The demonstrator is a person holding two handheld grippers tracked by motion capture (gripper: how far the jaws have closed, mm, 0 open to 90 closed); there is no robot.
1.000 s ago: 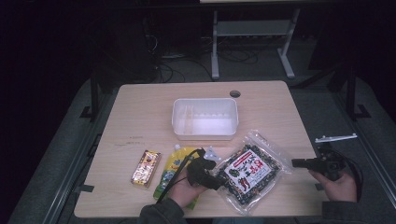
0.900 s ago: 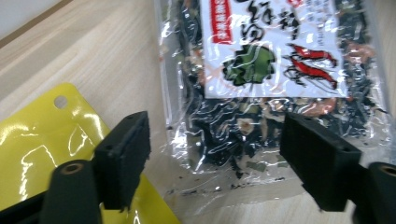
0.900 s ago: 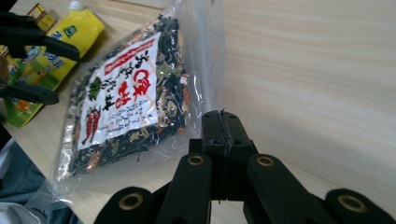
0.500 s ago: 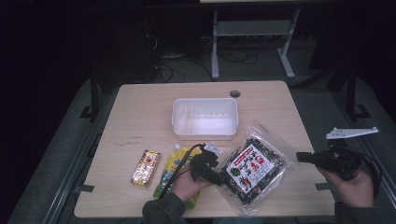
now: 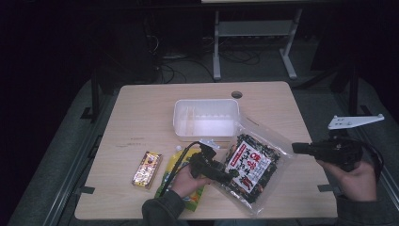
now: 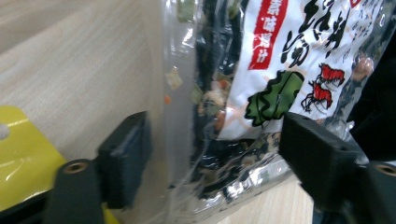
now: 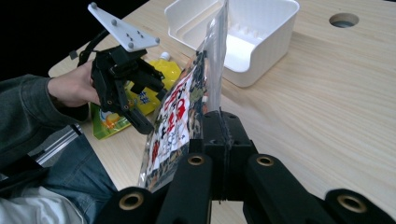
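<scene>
The right tool was clamped on the edge of the clear plastic snack bag with a red-and-white label, which now stood tilted up off the wooden desk instead of lying flat as a second earlier. The left tool, at the bag's 9 o'clock, had just been closing, its jaws still apart around the bag's lower corner. A white plastic bin sat at 12 o'clock.

White bin blocks table centre, snack bar at left edge
</scene>
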